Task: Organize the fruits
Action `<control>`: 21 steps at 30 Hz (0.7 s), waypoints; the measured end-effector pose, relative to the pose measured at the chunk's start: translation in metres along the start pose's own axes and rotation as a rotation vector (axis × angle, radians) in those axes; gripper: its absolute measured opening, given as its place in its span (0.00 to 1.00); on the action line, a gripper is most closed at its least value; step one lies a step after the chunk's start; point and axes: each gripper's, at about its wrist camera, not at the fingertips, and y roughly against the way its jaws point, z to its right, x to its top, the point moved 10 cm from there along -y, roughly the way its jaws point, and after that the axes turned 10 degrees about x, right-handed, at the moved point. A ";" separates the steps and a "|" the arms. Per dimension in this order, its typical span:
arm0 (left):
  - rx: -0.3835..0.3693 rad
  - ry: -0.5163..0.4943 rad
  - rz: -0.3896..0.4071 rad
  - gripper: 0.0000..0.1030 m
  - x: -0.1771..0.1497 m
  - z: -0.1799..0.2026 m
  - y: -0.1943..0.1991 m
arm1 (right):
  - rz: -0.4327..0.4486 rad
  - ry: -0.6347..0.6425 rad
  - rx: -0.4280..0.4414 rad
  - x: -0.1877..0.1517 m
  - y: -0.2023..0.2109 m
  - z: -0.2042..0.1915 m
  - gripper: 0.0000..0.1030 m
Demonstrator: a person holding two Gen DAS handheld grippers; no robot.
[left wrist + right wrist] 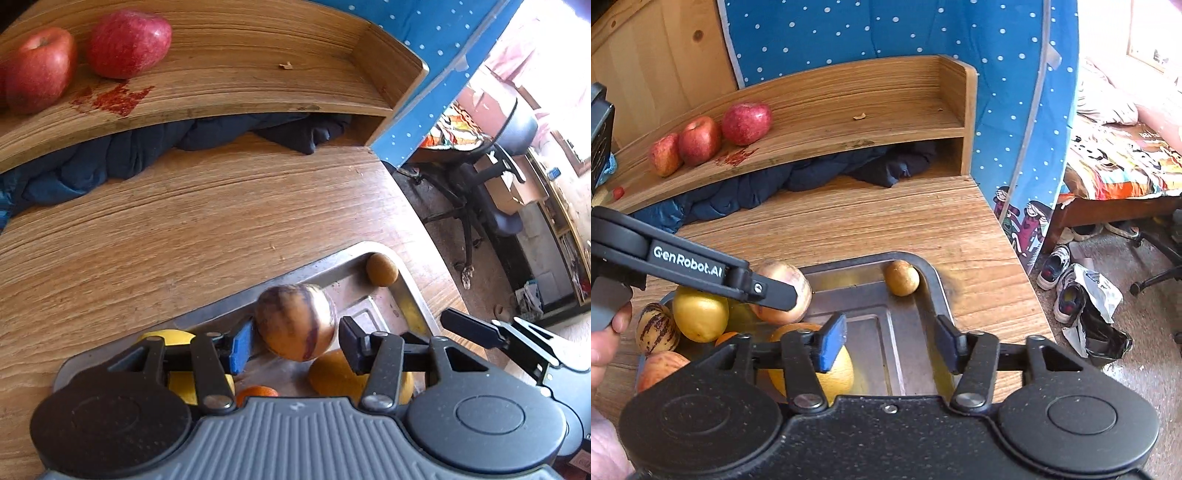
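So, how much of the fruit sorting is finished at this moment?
Three red apples already sit on the wooden shelf. The left gripper holds a striped round fruit above the metal tray; the right gripper is open and empty. Several yellow, orange and brown fruits remain in the tray.

Home bedroom: wooden desk (886, 221) with shelf (849, 110), bed (1119, 173), shoes (1056, 266), office chair (491, 177) beyond its right edge.
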 end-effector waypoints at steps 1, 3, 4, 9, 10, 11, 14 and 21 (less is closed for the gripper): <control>-0.002 0.006 0.003 0.52 0.000 -0.001 0.001 | 0.003 -0.001 0.001 -0.001 0.001 0.000 0.59; 0.018 0.009 0.012 0.55 0.001 -0.002 0.002 | 0.006 0.001 0.005 -0.001 0.004 0.000 0.65; 0.026 0.013 0.014 0.58 0.000 -0.003 0.003 | 0.009 0.003 0.009 -0.001 0.005 0.000 0.67; 0.066 0.043 0.047 0.75 -0.001 -0.004 0.014 | 0.035 0.034 0.041 0.005 0.014 -0.003 0.82; 0.081 0.048 0.062 0.79 -0.001 -0.003 0.018 | 0.039 0.040 0.047 0.006 0.016 -0.003 0.83; 0.096 0.053 0.076 0.81 0.000 -0.003 0.023 | 0.044 0.047 0.052 0.007 0.018 -0.002 0.86; 0.156 0.072 0.114 0.91 -0.001 -0.002 0.037 | 0.062 0.057 0.071 0.010 0.029 0.000 0.94; 0.301 0.130 0.226 0.99 -0.011 -0.003 0.077 | 0.129 0.071 0.137 0.013 0.058 0.005 0.99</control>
